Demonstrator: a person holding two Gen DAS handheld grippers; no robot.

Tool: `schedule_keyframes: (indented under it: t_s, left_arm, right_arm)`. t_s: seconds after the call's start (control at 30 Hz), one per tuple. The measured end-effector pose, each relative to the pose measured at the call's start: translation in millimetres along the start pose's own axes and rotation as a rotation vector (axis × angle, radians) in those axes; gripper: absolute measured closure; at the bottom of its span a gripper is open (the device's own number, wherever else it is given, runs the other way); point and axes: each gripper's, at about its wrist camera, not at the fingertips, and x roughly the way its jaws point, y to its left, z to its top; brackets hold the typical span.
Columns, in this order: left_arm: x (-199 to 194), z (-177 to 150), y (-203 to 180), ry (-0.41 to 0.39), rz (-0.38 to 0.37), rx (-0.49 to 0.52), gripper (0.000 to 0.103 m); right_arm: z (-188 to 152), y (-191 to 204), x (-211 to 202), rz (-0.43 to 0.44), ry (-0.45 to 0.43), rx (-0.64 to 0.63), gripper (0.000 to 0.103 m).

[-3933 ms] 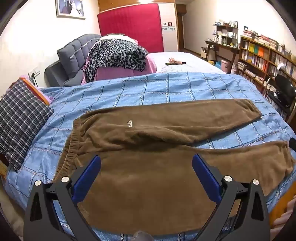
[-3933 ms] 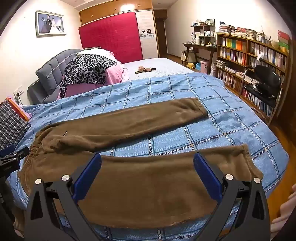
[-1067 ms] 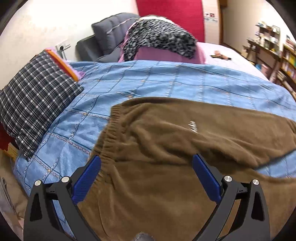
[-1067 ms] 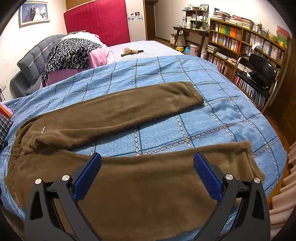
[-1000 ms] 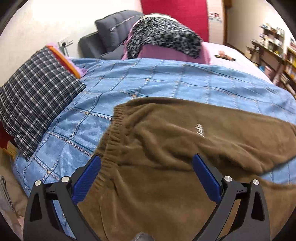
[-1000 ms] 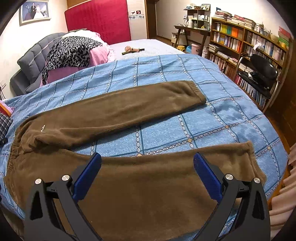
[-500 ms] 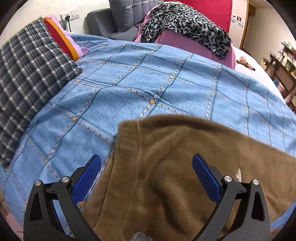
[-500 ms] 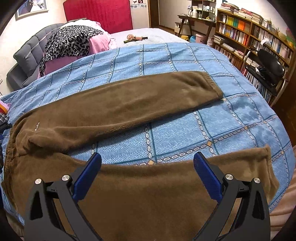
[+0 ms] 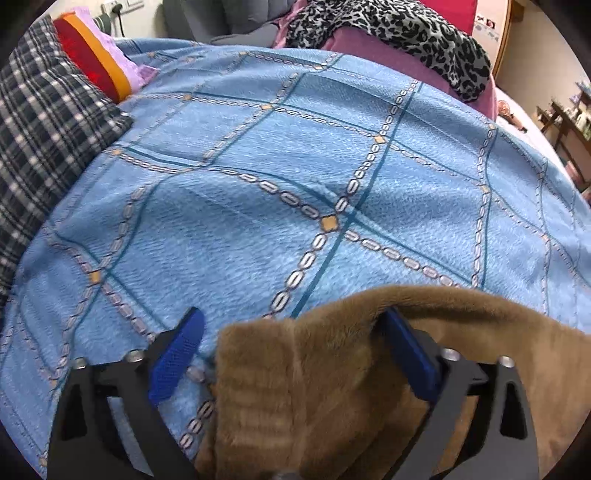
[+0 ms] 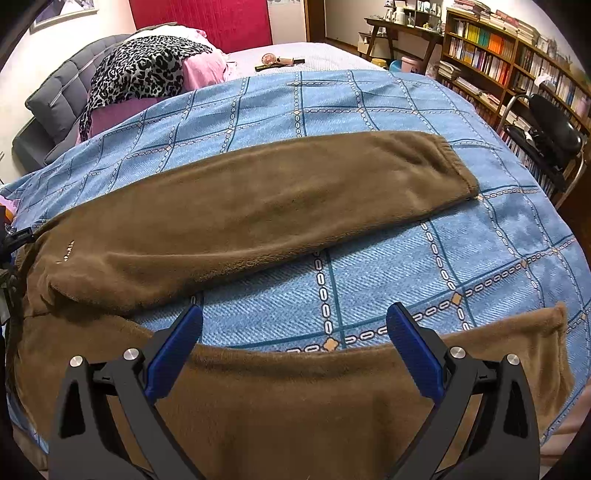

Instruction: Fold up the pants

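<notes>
A: Surface and room?

B: A bed is covered by a light blue quilted bedspread with a chain-line grid (image 10: pixel 369 266). In the left wrist view, from the left: a dark plaid pillow (image 9: pixel 40 136), then a red, orange and lilac striped cushion (image 9: pixel 99 55). Further right a black-and-white leopard-print blanket (image 10: pixel 140 70) is laid over pink bedding (image 10: pixel 207 66), against a grey tufted headboard (image 10: pixel 55 96). A red padded wall panel (image 10: pixel 207 18) is seen behind. On the far right, wooden bookshelves (image 10: pixel 509 62) and a black office chair (image 10: pixel 550 125) are seen.

A: Counts?

B: One pillow, one cushion, one leopard blanket, one chair. One pair of brown fleece pants (image 10: pixel 258 206), two legs, spread apart in a V.

A: Pants position?

B: Laid flat across the bedspread, ribbed waistband to the left, cuffs to the right. The far leg is stretched toward the chair side; the near leg runs along the bed's near edge.

A: Left gripper (image 9: pixel 291 350)?

B: Jaws are wide and closing. The waistband corner is bunched up between the blue pads; the right pad is touched by fleece, the left pad is not reached. No grip is made.

A: Right gripper (image 10: pixel 293 339)?

B: Jaws are spread wide, nothing held. It is hung over the near leg's upper edge.
</notes>
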Motion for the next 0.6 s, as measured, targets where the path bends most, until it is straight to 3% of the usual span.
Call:
schedule_keyframes:
  t_s: [0.03,0.1,0.23,0.4,0.6]
  left_arm:
    - [2.8,1.6,-1.4,0.008,-0.016,-0.002,0.026]
    - [4.8,1.6,-4.2,0.010,-0.032,0.001,0.031]
    - [-4.2,-3.2,-13.2,-0.010,-0.062,0.042,0.060]
    - [-36.0,-10.4,-16.9,-0.074,-0.109,0.068,0.066]
    - [-107.8,-36.6,-28.2,-0.182,-0.196,0.175,0.067]
  right_arm:
    - [0.4,1.3,0.9,0.001,0.000,-0.003,0.003]
    - [1.1,3.4,1.8,0.003,-0.002,-0.008,0.003]
    - [4.4,3.4,3.7,0.009,-0.004,0.001,0.003]
    - [11.9,-2.4,5.3,0.027,-0.011,0.037,0.003]
    - [26.1,-14.9,14.6,0.016,-0.029,0.072,0.003]
